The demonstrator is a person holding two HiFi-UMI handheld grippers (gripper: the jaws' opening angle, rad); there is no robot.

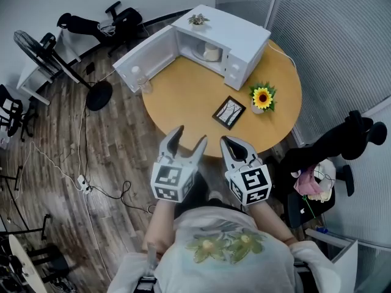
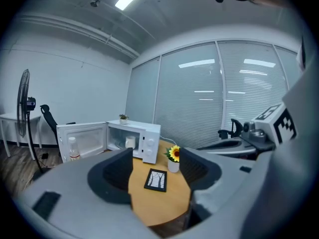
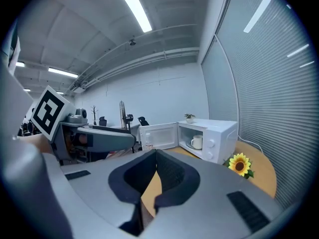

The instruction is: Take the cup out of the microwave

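Left tool [image 1: 190, 137]: we record its jaws spread wide with nothing between them, held at the near edge of the tabletop [image 1: 183, 102].
Right tool [image 1: 230, 141]: jaws pressed together, empty, just right of the left tool.
Cup [image 1: 212, 53]: white, standing inside the microwave [image 1: 244, 38], well apart from both tools.
Microwave: white, at the far side of the tabletop, its door [image 1: 146, 57] swung open to the left.
Bottle [image 1: 142, 80]: we note it upright, just in front of the open door.
Picture frame [image 1: 229, 112]: lying flat, mid-tabletop.
Sunflower [image 1: 263, 97]: in a small pot, right of the picture frame.
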